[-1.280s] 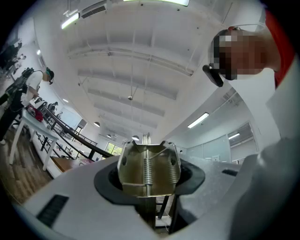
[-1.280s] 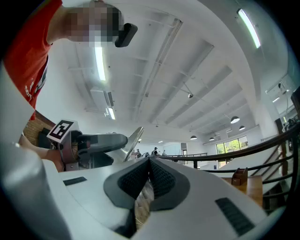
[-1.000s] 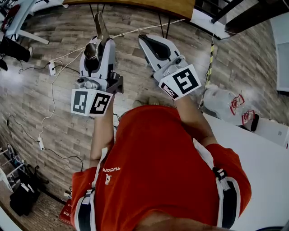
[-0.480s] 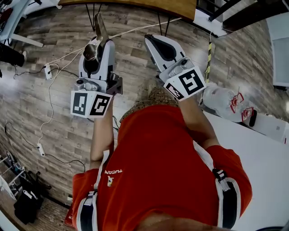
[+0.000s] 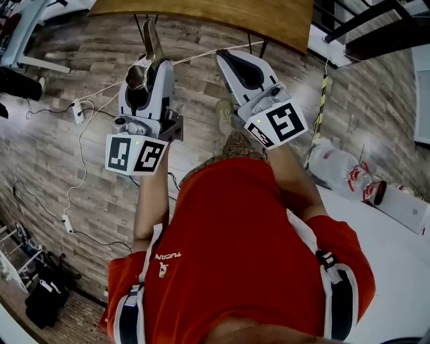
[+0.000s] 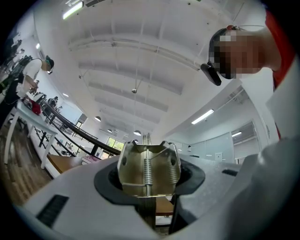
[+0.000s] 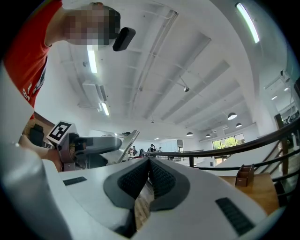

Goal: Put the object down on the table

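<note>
The task is judged to be at an early stage, as nothing has been set down yet. The shiny metal tool with a coiled spring (image 6: 148,169) is gripped by the left gripper (image 5: 148,67), whose jaws are clenched on its sprung body. In the head view its long thin end is seen sticking out past the jaws, over the grey wood-plank floor (image 5: 74,168) and not over any surface. The jaws of the right gripper (image 7: 149,164) are pressed together with nothing between them. The brown wooden worktop (image 5: 222,13) lies ahead, beyond both grippers, and is not touched by the tool. Nearly all of the task is judged to be left: the tool has to be carried over the worktop, lowered until it rests there, and released.
</note>
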`<state>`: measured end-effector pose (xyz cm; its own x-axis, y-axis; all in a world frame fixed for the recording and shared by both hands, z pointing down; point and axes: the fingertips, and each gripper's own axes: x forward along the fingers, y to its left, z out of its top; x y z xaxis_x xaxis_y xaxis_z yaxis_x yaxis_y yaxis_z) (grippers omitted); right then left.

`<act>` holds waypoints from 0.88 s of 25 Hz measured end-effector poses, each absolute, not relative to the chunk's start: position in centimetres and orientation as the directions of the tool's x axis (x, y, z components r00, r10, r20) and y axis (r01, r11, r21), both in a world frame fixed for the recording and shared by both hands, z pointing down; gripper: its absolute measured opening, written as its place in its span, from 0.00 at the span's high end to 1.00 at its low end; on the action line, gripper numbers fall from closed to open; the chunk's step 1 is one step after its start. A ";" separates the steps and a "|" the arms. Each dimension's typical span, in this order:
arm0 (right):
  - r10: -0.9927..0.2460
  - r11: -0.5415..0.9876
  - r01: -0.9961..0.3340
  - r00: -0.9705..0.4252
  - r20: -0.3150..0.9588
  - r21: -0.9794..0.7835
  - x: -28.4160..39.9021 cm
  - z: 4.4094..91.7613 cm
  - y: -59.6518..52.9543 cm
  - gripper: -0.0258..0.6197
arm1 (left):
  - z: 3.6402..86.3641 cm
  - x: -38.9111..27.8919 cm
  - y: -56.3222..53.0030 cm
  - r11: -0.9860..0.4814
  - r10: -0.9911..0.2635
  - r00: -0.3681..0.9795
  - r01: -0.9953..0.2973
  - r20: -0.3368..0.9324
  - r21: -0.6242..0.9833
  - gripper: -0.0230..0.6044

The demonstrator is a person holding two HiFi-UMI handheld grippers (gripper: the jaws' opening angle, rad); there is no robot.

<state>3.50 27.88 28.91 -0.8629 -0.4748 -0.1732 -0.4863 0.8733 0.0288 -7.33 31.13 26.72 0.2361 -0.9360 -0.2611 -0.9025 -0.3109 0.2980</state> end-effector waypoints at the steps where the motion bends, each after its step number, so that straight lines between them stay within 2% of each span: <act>1: -0.471 0.875 -0.482 -0.865 -0.173 0.032 3.1 28.9 26.3 0.92 | 26.8 -7.7 29.6 -0.306 -0.938 0.234 -0.905 -0.255 0.296 0.67; 13: -0.411 0.908 -0.418 -0.902 -0.134 0.035 -0.4 29.6 6.3 0.92 | 28.1 -10.4 8.9 -0.240 -0.966 0.194 -0.920 -0.174 0.309 0.67; 22: -0.423 0.905 -0.426 -0.898 -0.116 0.001 -1.3 30.6 -3.3 0.92 | 30.2 -11.7 -0.6 -0.205 -0.978 0.180 -0.921 -0.105 0.330 0.67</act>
<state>-1.31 -3.27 30.64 -0.8985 -0.4233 -0.1163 -0.4263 0.9046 0.0010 -11.65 -0.62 30.17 0.1801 -0.9780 -0.1055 -0.9212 -0.2053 0.3305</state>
